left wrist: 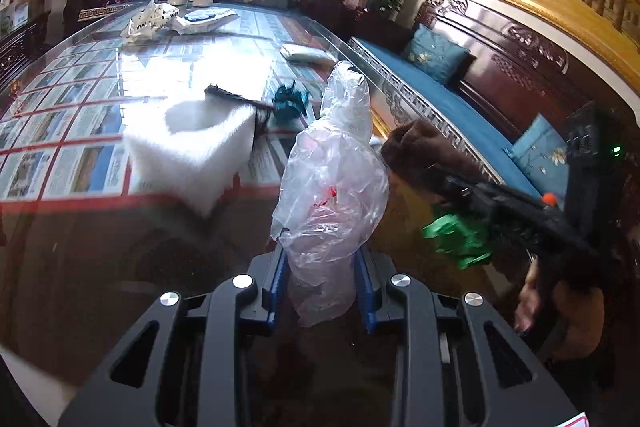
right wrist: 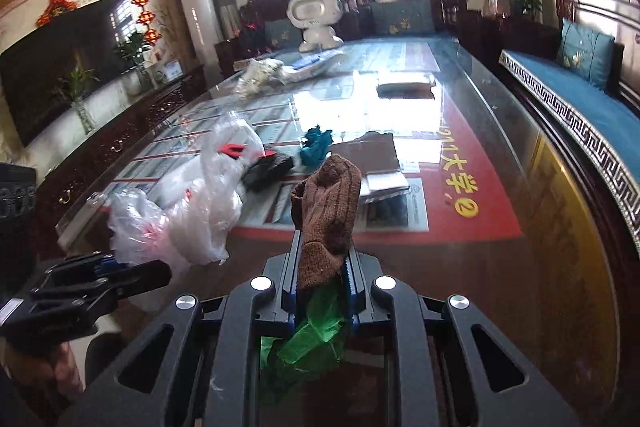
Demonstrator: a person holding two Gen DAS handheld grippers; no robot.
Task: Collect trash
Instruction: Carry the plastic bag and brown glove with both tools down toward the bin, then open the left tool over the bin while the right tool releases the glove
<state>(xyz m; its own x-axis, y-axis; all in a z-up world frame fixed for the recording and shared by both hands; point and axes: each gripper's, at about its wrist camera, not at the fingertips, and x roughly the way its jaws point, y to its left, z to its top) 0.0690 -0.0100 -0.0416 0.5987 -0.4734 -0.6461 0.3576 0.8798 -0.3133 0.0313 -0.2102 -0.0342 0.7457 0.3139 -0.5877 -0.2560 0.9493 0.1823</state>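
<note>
You have two grippers in play: the left gripper (left wrist: 322,291) carries one clear plastic bag (left wrist: 332,183), the right gripper (right wrist: 322,287) carries one brown knitted sock (right wrist: 326,215) plus one green scrap (right wrist: 312,339). On the glass table (right wrist: 500,155) you count one teal crumpled scrap (right wrist: 316,145), one black item (right wrist: 269,169) just left of it, one white crumpled wrapper (right wrist: 256,75) and one wipes pack (right wrist: 312,65) beyond it, and one white robot figure (right wrist: 318,19) at the far end.

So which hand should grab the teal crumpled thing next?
Neither is free. The left gripper holds the clear plastic bag; the right gripper holds a brown sock. Right seems better: the teal scrap lies straight ahead.
</note>
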